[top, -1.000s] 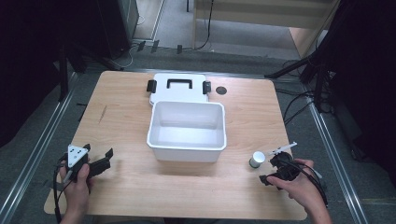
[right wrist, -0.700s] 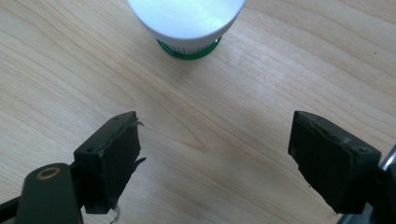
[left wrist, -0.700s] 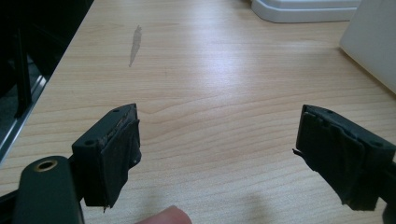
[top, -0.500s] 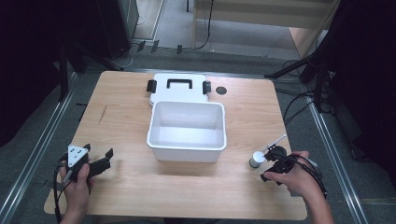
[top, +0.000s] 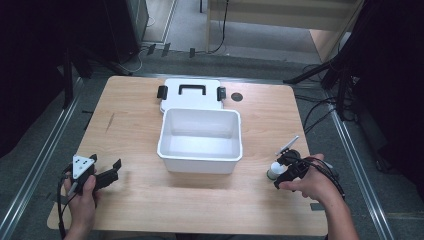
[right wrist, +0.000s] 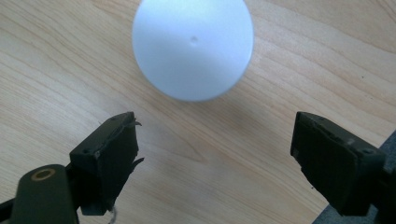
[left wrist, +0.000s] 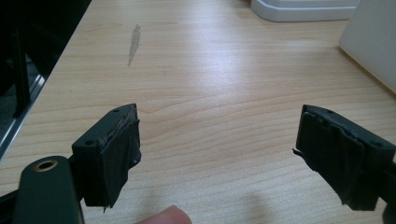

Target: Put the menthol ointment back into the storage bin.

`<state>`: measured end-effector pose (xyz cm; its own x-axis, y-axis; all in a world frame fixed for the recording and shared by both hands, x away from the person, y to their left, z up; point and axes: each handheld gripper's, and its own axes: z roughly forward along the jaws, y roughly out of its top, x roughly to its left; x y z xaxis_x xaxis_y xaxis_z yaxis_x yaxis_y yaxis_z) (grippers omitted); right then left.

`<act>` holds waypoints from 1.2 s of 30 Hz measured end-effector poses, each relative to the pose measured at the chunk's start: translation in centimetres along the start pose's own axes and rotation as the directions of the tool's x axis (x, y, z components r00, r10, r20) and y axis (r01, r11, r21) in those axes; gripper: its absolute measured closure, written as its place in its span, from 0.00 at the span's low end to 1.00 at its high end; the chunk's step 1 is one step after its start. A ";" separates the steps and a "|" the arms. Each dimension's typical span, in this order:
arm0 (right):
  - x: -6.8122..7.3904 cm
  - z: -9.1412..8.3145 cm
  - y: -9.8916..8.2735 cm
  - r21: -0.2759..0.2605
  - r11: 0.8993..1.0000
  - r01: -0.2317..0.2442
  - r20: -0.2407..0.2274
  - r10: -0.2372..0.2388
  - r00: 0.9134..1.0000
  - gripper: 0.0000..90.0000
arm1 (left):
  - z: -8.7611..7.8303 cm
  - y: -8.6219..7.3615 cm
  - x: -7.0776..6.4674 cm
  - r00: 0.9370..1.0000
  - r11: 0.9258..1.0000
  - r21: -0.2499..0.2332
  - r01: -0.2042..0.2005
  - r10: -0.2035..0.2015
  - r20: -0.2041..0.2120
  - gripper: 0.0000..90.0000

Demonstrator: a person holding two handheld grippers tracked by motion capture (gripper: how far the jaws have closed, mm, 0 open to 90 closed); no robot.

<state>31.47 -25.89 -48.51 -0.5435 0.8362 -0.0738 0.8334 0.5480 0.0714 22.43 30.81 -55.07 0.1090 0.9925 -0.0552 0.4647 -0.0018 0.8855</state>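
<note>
From the high view, the right gripper point(top: 278, 169) hovers over a small white bulb-like object point(top: 273, 172) near the table's right front, beside the white bin point(top: 200, 160), whose lid point(top: 190, 92) lies behind it, probably so things can go in. The left gripper point(top: 107, 175) waits at the left front.

In the left gripper view, the left gripper's jaws gape over bare table point(left wrist: 210, 70).

In the right gripper view, the jaws stand apart, having just been opening, the round white object point(right wrist: 192, 49) ahead, not yet between them.
</note>
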 end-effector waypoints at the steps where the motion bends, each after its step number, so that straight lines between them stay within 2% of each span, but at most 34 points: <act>1: 0.0 0.0 0.1 0.005 1.000 0.000 0.000 0.000 1.000 0.17 | 0.0 0.0 0.0 1.000 1.000 0.001 0.000 0.000 0.000 0.16; 7: 0.0 0.2 0.9 0.011 1.000 -0.018 -0.003 0.018 1.000 0.18 | 0.0 0.0 0.0 1.000 1.000 0.002 0.001 -0.001 0.001 0.16; 14: 0.0 0.1 1.9 -0.006 1.000 -0.015 -0.025 0.015 1.000 0.27 | 0.0 0.0 0.0 1.000 1.000 0.006 -0.002 0.002 0.002 0.16; 19: 0.1 0.4 2.5 0.002 1.000 -0.022 -0.031 0.022 0.999 0.30 | 0.1 0.0 0.0 1.000 1.000 0.003 0.001 -0.001 0.002 0.16; 23: 0.1 0.4 3.0 -0.010 0.999 -0.040 -0.044 0.039 0.998 0.38 | 0.1 0.0 0.0 1.000 1.000 0.003 0.001 -0.001 0.004 0.16; 29: 0.2 0.5 3.5 -0.016 0.999 -0.040 -0.052 0.039 0.998 0.52 | 0.1 0.0 0.0 1.000 1.000 0.005 0.001 -0.001 0.005 0.16; 31: 0.2 0.5 3.6 -0.014 0.999 -0.036 -0.067 0.035 0.997 0.56 | 0.1 0.0 0.0 1.000 1.000 0.002 0.003 -0.003 0.005 0.16; 36: 0.1 0.4 3.7 0.005 1.000 -0.029 -0.076 0.029 0.997 0.57 | 0.1 0.0 0.0 1.000 1.000 0.006 -0.003 0.003 0.005 0.16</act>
<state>34.48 -23.76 -48.61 -0.5249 0.8512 0.0046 0.8493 0.5233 0.0691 22.49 30.82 -55.07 0.1143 0.9919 -0.0550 0.4696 -0.0051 0.8829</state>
